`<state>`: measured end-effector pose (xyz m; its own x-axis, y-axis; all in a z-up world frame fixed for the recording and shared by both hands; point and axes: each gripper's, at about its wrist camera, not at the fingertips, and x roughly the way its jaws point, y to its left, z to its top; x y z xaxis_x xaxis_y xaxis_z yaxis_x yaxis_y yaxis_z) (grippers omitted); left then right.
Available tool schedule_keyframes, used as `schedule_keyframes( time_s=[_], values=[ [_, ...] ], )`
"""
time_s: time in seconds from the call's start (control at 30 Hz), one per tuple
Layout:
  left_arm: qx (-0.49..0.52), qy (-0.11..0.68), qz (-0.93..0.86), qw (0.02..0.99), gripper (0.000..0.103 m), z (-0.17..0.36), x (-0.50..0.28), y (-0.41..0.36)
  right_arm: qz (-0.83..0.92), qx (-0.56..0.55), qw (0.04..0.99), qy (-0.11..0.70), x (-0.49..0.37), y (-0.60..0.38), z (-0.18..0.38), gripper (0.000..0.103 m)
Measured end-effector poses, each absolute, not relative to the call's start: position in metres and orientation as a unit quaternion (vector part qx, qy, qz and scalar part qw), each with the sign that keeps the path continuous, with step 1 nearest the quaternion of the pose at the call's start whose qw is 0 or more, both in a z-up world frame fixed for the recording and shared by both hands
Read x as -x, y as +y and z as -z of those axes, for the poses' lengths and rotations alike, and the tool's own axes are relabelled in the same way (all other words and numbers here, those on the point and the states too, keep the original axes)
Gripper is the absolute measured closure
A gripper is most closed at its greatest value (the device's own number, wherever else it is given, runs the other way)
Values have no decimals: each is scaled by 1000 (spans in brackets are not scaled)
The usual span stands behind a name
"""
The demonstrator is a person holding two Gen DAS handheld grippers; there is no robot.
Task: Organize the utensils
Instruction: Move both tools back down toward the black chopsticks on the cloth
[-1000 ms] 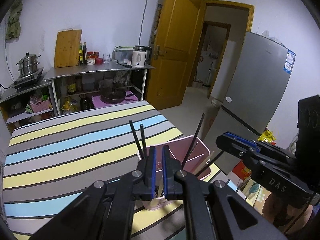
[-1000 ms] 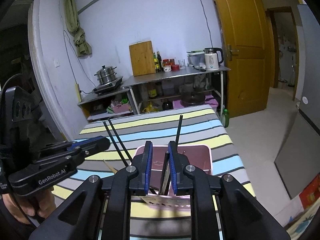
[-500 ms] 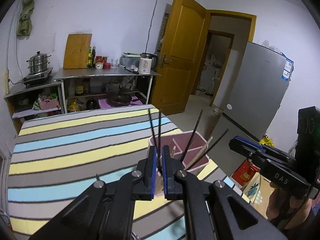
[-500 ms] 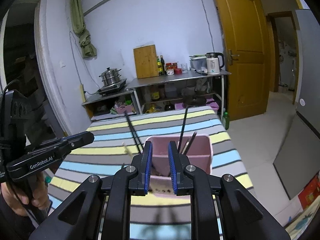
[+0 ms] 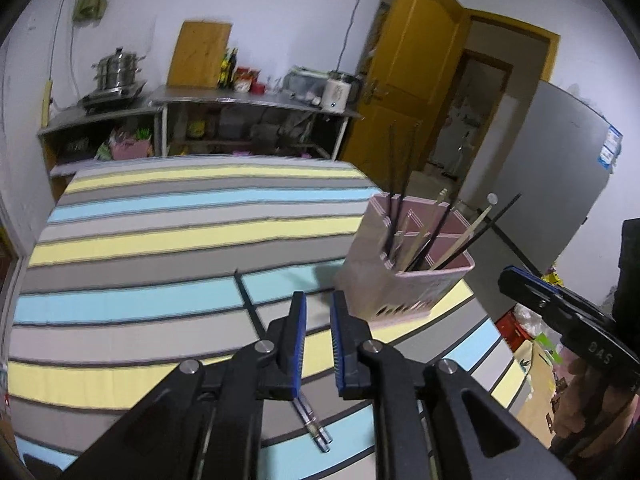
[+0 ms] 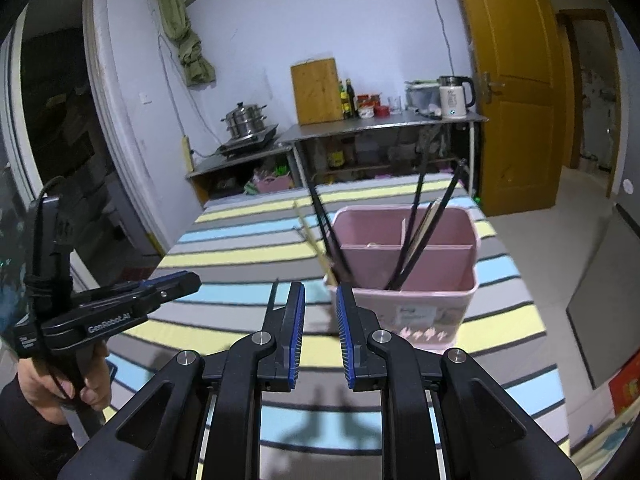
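A pink divided utensil holder (image 5: 416,276) (image 6: 404,276) stands near the right edge of the striped table (image 5: 160,240) (image 6: 240,240). It holds several black and pale chopsticks (image 5: 436,232) (image 6: 416,224). A pair of black chopsticks with metal tips (image 5: 256,312) lies flat on the cloth, running under my left gripper (image 5: 319,308). My left gripper is open and empty above them. My right gripper (image 6: 320,300) is open and empty, just in front of the holder. Each gripper shows in the other's view: the right (image 5: 560,320) and the left (image 6: 120,308).
A steel shelf unit (image 5: 248,120) (image 6: 380,140) with a kettle, bottles, a cutting board and a steamer pot stands behind the table. A yellow door (image 5: 404,76) and a grey fridge (image 5: 552,184) are to the right. The table drops off right of the holder.
Both grippers have pulled back and away from the holder and opened wider. The black chopsticks the left gripper stood over now rest in the holder. A pair lying on the cloth has come into view.
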<state>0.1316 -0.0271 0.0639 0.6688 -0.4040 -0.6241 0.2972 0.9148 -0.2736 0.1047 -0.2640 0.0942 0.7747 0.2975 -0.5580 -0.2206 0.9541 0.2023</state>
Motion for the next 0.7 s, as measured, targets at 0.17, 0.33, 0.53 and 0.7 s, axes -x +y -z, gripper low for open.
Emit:
schedule_keyframes(
  time_s=[0.17, 0.33, 0.53, 0.7],
  values=[
    [80, 383, 177, 903, 90, -37, -136, -23, -150, -53, 931, 329, -108, -247, -70, 86],
    [87, 412, 164, 892, 87, -5, -145, -25, -158, -48, 923, 349, -112, -238, -49, 86],
    [93, 437, 153, 881, 86, 26, -160, -28, -160, -49, 914, 369, -122, -235, -31, 86],
    [93, 450, 143, 876, 86, 44, -174, -34, -160, -50, 910, 380, -126, -237, -21, 86]
  ],
)
